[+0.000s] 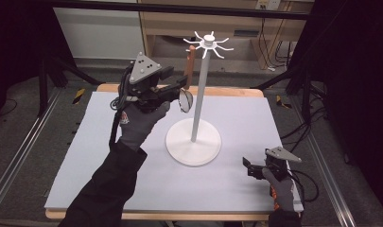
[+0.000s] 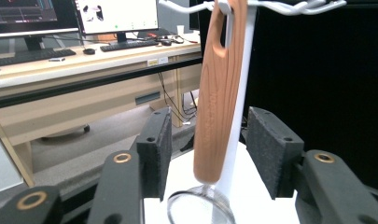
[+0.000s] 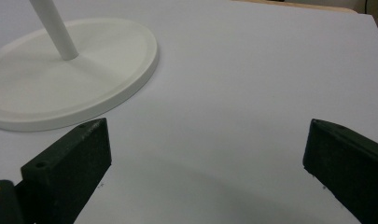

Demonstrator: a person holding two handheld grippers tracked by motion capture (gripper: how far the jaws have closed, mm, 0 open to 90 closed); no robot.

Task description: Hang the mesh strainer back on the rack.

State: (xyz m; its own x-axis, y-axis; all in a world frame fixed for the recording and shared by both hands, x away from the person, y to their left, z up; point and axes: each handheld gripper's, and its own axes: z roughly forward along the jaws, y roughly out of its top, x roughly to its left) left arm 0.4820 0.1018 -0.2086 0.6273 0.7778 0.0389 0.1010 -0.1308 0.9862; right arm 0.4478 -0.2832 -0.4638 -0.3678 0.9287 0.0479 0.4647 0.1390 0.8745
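A white stand with a round base and a crown of hooks stands mid-table. From one hook hangs a utensil by the slot in its wooden handle, with a round wire-rimmed head at the bottom. My left gripper is raised beside the pole. In the left gripper view its jaws are open on either side of the handle, and there is a gap at each pad. My right gripper rests low at the table's front right, open with nothing between its jaws. The stand's base lies ahead of it.
A white board covers the wooden table. Black curtains hang at both sides and metal rails run along the floor. Beyond the table is a desk with monitors and keyboards.
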